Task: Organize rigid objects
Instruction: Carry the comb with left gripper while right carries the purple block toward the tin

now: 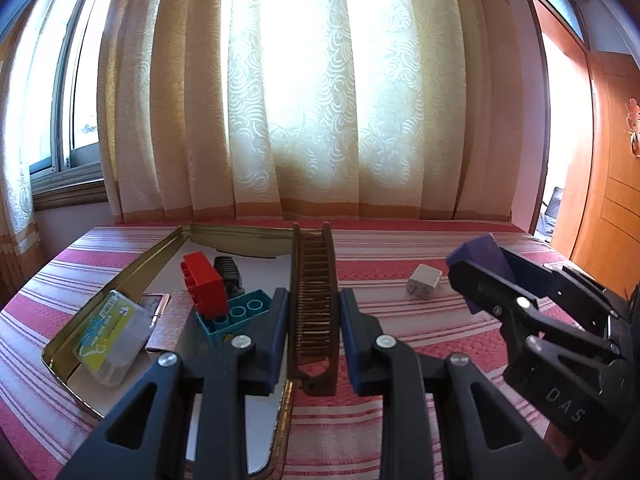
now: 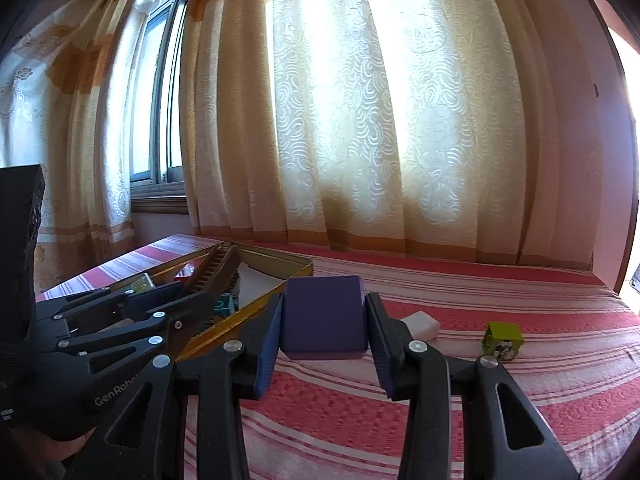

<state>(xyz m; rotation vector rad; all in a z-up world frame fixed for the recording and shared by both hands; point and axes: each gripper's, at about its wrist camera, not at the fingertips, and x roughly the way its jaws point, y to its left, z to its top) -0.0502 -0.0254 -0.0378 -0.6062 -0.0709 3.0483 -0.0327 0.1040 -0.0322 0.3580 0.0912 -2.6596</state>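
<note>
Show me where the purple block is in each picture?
Left wrist view: the purple block is at the right, clamped in the right gripper.
Right wrist view: the purple block is at lower centre, between that gripper's fingers.
Shared landmark: the gold tin, also at left here.

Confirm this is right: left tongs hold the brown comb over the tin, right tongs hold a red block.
Wrong colour. The right tongs grip a purple block, as the right wrist view shows. The left tongs do hold the brown comb at the tin.

"DAS" marks the right tongs (image 1: 480, 276); "GenRob" the left tongs (image 2: 200, 300).
</note>
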